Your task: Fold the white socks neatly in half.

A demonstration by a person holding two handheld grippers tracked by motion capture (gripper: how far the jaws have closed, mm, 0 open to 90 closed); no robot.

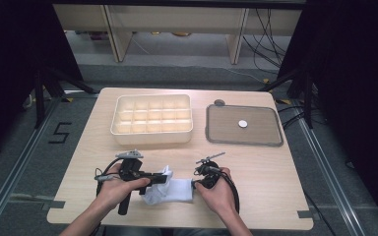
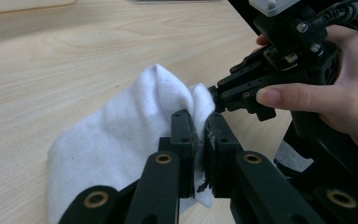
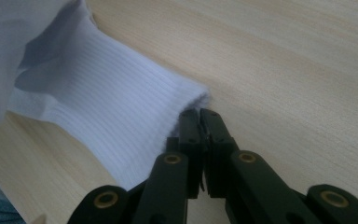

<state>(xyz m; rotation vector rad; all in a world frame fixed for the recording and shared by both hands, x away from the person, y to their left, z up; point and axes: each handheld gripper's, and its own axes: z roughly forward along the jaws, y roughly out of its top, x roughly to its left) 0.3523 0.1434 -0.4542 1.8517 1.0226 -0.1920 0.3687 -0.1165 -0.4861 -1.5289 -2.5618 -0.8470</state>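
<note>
A white sock (image 1: 176,191) lies near the front edge of the wooden table (image 1: 256,162), between my two hands. My left gripper (image 1: 163,178) is shut on a raised fold of the sock (image 2: 121,140), its jaws (image 2: 198,125) pinching the cloth. My right gripper (image 1: 195,184) is shut on the edge of the sock's ribbed cuff (image 3: 116,121), with its jaws closed at the cuff's corner (image 3: 200,116). In the left gripper view, the right gripper (image 2: 214,95) and the hand holding it reach the sock from the right.
A cream tray (image 1: 151,132) with several compartments stands at the back middle. To its right lies a flat grey tray (image 1: 216,123) with a small white disc (image 1: 243,124) on it; a small dark round object (image 1: 219,103) sits at its far corner.
</note>
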